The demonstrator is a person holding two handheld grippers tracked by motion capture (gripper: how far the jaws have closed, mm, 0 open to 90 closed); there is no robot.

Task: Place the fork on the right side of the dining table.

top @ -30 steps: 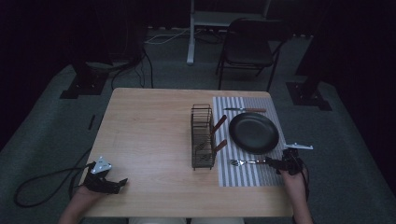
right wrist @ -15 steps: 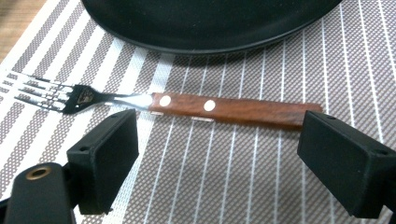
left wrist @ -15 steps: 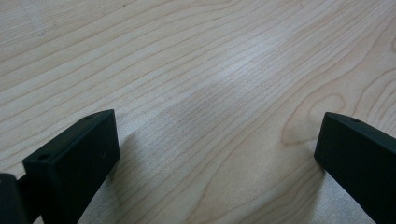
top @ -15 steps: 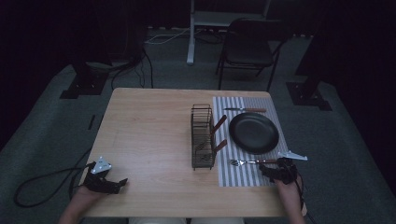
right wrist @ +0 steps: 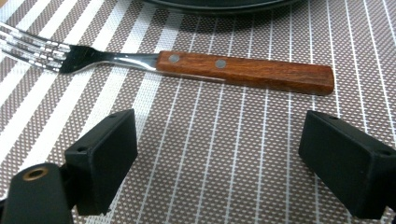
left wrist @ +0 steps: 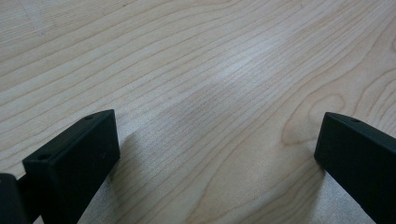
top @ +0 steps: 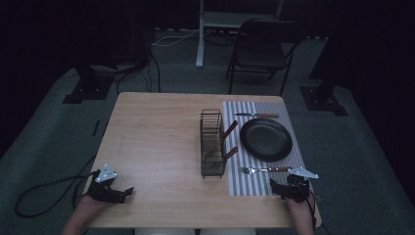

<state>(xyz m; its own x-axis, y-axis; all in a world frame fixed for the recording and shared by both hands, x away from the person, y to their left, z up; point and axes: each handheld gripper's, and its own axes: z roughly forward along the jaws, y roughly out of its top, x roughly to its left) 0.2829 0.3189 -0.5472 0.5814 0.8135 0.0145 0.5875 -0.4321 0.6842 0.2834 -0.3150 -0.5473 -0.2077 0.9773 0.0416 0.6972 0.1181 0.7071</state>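
At the table's (top: 161, 142) near left corner the left gripper (top: 128, 191) rests, fingers apart over bare wood. One wire rack (top: 212, 143), one dark plate (top: 265, 139), one knife (top: 256, 115). One fork (top: 264, 170) lies on the striped mat (top: 244, 183) just beyond the right gripper (top: 275, 185), its fingers just opened wide, nothing between.

Dim high view, dark surroundings, brighter sharp gripper views, soft sheen on wood

We see a dim room with grey carpet (top: 372, 147) under a light wooden table (top: 156, 142). Behind it stand a dark folding chair (top: 259, 54), a white desk frame (top: 200, 39) and cables (top: 171, 41) trailing across the floor.
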